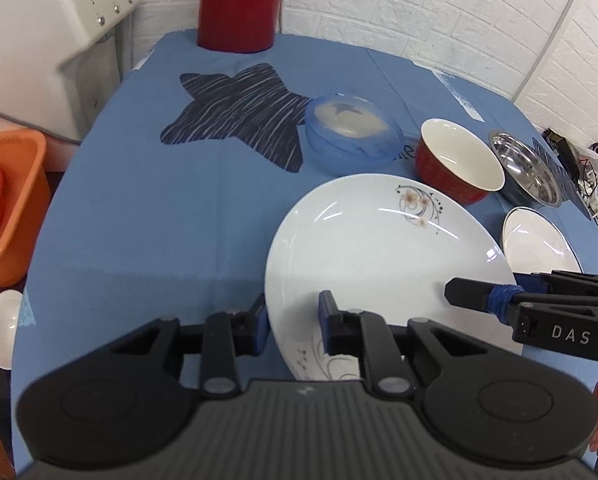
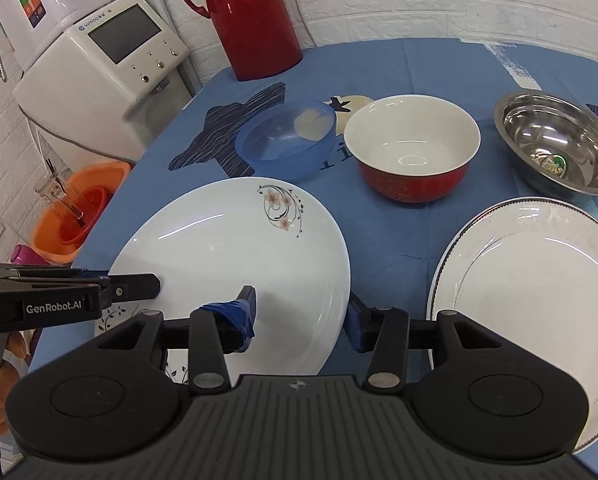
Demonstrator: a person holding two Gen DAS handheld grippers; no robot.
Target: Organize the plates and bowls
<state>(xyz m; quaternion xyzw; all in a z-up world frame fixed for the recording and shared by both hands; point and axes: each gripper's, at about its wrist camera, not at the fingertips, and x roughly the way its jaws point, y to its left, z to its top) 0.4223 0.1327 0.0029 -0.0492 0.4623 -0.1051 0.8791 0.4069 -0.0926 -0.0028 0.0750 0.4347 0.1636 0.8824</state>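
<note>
White floral plate (image 2: 235, 256) rim between open fingers of left gripper (image 1: 291, 322) and right gripper (image 2: 299, 320), unclamped

Bright, even overhead light; streak glare on white plate (image 2: 235, 248) and steel bowl (image 2: 559, 148); soft shadows; fisheye-bent, dark corners.

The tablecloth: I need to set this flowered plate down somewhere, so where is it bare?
The widest bare stretch of tablecloth lies left of the flowered plate, below the dark star print. A smaller patch sits behind, between the red jug and steel bowl. It is crowded around the blue bowl, red bowl and rimmed plate.
</note>
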